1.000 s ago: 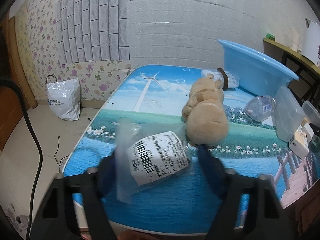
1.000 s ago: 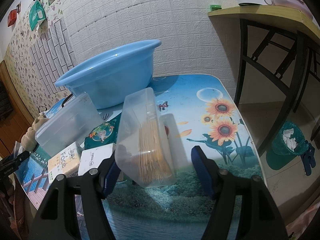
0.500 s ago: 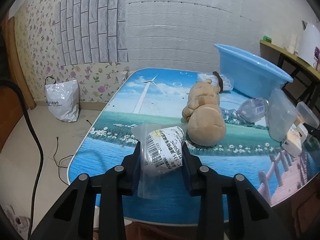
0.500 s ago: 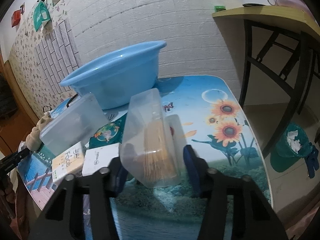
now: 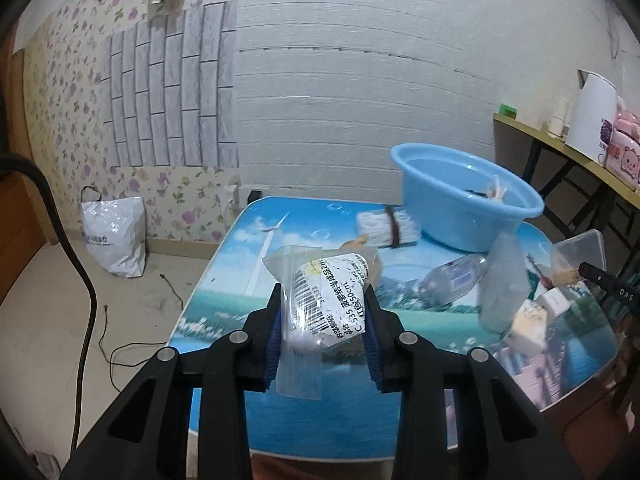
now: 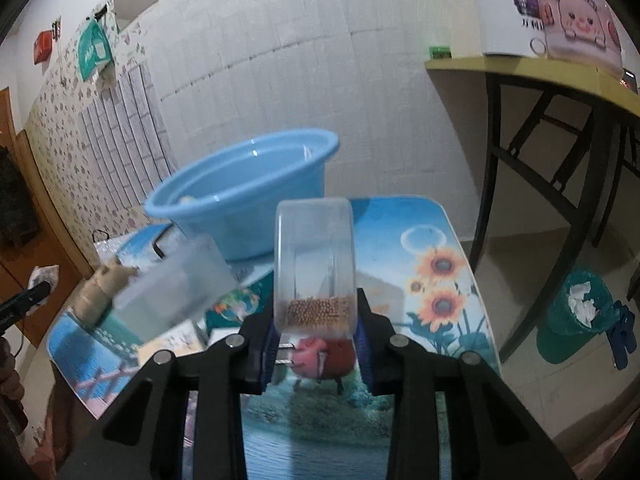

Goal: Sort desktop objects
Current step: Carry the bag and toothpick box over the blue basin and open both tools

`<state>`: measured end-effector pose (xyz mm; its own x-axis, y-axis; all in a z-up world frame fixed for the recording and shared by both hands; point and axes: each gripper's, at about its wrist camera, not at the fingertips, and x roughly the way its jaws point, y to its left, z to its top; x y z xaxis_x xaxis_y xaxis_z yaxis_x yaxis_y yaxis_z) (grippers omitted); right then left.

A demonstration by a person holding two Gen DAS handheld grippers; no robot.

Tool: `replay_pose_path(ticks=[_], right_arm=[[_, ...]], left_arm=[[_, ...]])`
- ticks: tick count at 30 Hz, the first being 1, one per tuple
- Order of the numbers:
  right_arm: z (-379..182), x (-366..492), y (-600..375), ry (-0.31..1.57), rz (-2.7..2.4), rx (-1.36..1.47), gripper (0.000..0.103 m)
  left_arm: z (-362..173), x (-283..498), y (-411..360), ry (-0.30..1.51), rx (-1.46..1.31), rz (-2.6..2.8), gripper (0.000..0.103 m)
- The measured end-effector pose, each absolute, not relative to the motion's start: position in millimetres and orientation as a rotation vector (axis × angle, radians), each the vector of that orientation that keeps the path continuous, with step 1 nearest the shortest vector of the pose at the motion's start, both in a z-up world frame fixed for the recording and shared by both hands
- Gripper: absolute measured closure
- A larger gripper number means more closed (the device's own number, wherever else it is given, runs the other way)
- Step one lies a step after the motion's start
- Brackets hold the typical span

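Note:
My left gripper point(image 5: 322, 328) is shut on a clear zip bag with a white barcode label point(image 5: 326, 304) and holds it above the near end of the printed table point(image 5: 240, 264). My right gripper point(image 6: 316, 328) is shut on a clear plastic box of thin wooden sticks point(image 6: 314, 264), lifted upright off the table. The blue basin point(image 5: 464, 208) stands at the back of the table and holds a few small items; it also shows in the right wrist view point(image 6: 244, 192).
A clear bottle point(image 5: 452, 280), a frosted container point(image 5: 500, 280), small boxes point(image 5: 528, 320) and a wrapped packet point(image 5: 388, 228) lie on the table. A plush toy point(image 6: 100, 284) and frosted box point(image 6: 176, 288) sit at left. A side table point(image 6: 560, 92) and green bin point(image 6: 576, 316) stand at right.
Both grippers closed on their objects and lifted them: the left raised the labelled bag off the table, the right raised the stick box and tipped it upright.

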<state>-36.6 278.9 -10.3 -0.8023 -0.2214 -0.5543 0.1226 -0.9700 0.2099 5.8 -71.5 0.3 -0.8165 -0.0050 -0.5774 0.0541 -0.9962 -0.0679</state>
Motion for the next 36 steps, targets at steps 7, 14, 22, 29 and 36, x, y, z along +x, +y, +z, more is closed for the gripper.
replay_pose_path(ticks=[7,14,22,29,36], right_arm=[[17,-35,270,-0.23,-2.794,0.81,0.071],[48,-43,259,-0.222,-2.782,0.693,0.071],[68,-68,253,-0.232,-2.767,0.627,0.071],[66,-104,237,-0.218,-2.735,0.644,0.071],[62,-125,218,-0.189,-2.723,0.675,0.07]], left_arm=[[25,-20,-46,0.125,0.913,-3.055,0.07],[49,-57,-7,0.073,0.868,-3.169,0.07],[59,-115,40,0.008,0.875,-3.238,0.068],[46,-141,56,-0.087,0.952,-3.226,0.032],[40,-132,26,0.005,0.966,-3.17,0.023]])
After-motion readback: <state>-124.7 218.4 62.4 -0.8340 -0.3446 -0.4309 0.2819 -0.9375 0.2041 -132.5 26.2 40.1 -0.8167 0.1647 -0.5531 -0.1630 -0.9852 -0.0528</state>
